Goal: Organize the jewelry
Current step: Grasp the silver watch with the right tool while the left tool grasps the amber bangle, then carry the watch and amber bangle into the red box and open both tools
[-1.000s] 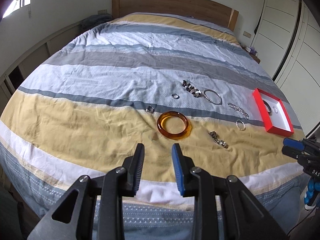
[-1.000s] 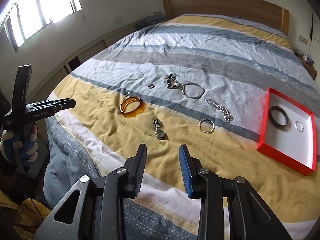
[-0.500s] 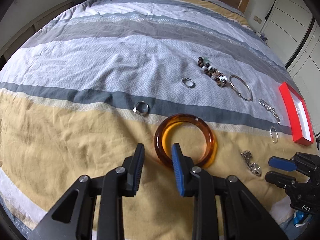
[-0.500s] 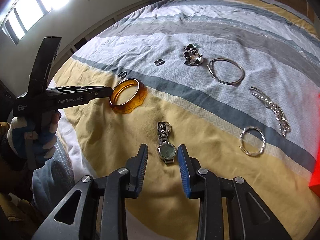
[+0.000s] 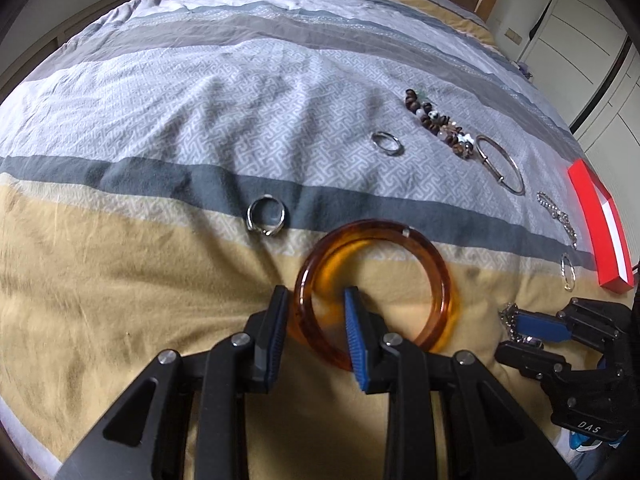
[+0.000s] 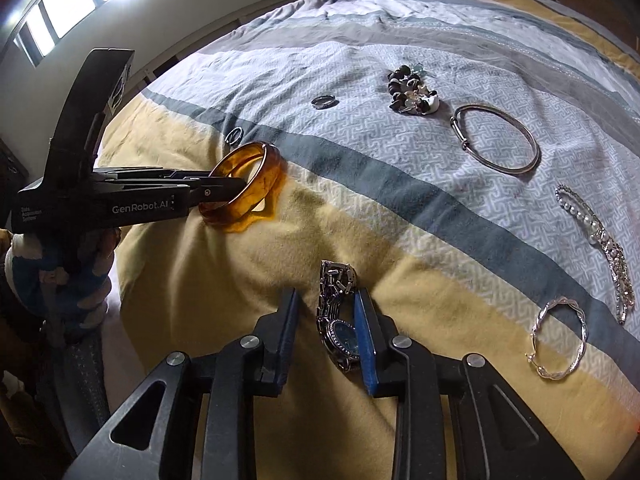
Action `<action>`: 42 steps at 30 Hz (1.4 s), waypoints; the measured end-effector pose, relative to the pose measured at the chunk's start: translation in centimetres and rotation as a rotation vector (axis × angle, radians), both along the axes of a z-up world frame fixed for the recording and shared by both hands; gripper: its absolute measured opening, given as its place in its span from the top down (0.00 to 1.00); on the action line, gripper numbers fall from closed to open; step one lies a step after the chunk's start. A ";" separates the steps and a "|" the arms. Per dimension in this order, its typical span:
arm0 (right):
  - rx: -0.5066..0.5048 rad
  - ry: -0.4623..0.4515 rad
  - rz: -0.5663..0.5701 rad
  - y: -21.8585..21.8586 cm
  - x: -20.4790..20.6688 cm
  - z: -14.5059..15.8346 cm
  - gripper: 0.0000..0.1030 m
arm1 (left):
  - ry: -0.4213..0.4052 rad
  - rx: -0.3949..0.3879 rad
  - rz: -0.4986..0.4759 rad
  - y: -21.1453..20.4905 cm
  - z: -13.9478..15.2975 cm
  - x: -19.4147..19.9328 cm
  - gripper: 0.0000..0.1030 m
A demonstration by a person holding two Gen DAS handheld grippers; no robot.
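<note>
An amber bangle (image 5: 376,288) lies on the yellow stripe of the bedspread. My left gripper (image 5: 314,300) is open with its jaws astride the bangle's near rim, one finger inside the ring; it also shows in the right wrist view (image 6: 224,188) at the bangle (image 6: 256,176). My right gripper (image 6: 326,308) is open around a silver watch (image 6: 338,320) with a blue dial. In the left wrist view the right gripper (image 5: 516,332) sits low at the right over the watch.
Two small rings (image 5: 266,216) (image 5: 386,143), a bead bracelet (image 5: 440,124), a thin silver bangle (image 6: 496,138), a chain bracelet (image 6: 604,240) and a twisted silver hoop (image 6: 558,332) lie on the bed. A red box (image 5: 600,224) stands at the right edge.
Both grippers have come down and forward to the bed. The left now straddles the bangle's rim; the right now has the watch between its open jaws.
</note>
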State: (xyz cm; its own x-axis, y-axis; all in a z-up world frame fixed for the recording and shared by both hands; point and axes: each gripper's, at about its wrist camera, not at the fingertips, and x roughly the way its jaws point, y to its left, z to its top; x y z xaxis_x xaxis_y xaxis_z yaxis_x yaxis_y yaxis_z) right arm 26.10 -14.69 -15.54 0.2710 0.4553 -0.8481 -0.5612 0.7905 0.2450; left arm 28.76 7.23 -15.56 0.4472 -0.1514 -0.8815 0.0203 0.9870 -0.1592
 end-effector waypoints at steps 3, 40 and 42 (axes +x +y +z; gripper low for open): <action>0.004 -0.003 -0.011 0.0 0.5 -0.2 0.85 | -0.010 0.003 -0.001 -0.2 -0.2 0.3 0.76; 0.205 -0.166 -0.192 -6.2 -13.9 14.4 0.91 | -0.216 0.024 0.025 -3.2 14.6 -14.3 0.91; 0.209 -0.184 -0.198 -7.0 -15.2 15.3 0.91 | -0.230 0.019 0.034 -3.4 15.5 -15.5 0.91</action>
State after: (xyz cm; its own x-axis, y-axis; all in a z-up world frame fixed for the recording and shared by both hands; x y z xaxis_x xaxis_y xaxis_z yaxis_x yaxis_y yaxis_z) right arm 10.93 -21.65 -0.26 0.5112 0.5371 -0.6710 -0.4512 0.8322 0.3224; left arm 13.27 3.82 -0.04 0.6415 -0.1171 -0.7581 0.0208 0.9906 -0.1354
